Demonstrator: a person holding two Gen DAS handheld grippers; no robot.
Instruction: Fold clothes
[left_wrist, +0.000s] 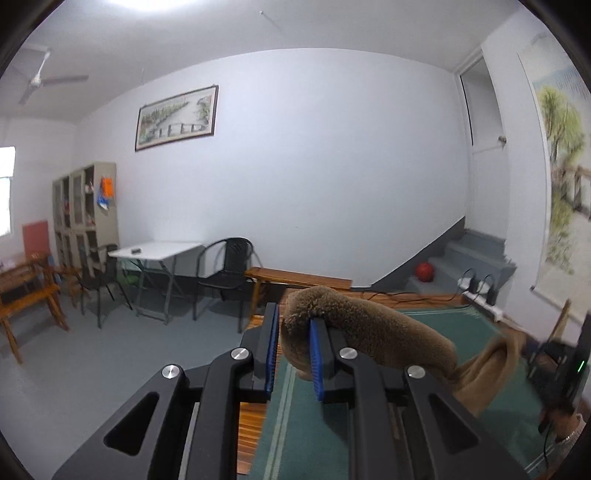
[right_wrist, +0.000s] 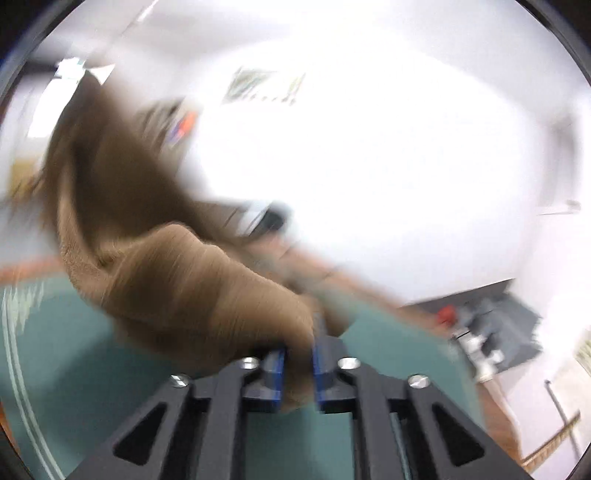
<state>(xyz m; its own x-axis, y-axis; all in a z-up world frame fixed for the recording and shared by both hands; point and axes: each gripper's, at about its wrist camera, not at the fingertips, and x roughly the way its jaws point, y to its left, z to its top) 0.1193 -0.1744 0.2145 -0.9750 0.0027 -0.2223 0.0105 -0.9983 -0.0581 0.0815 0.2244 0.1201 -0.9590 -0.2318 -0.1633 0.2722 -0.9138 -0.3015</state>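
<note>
Both grippers held one fuzzy brown garment (left_wrist: 369, 325) raised above a green mat (left_wrist: 436, 325) that covered a wooden floor. Left gripper (left_wrist: 293, 350) had its blue-padded fingers (left_wrist: 316, 354) closed on a thick fold of the fabric, which bulged up over the right-hand finger and trailed off to the right toward the other tool, blurred at that edge. Right gripper (right_wrist: 298, 363) was clamped on another bunch of the same garment (right_wrist: 177, 280), the cloth pinched between its blue pads (right_wrist: 276, 373) and streaming up and to the left; this view was heavily smeared, so finer detail could not be made out. Behind, in the left wrist view, stood a white folding table (left_wrist: 159, 249) with a black chair (left_wrist: 229, 266) just beside it, a wooden bench (left_wrist: 295, 280) near the mat's far edge, and a small red ball (left_wrist: 424, 271) on the grey steps.
</note>
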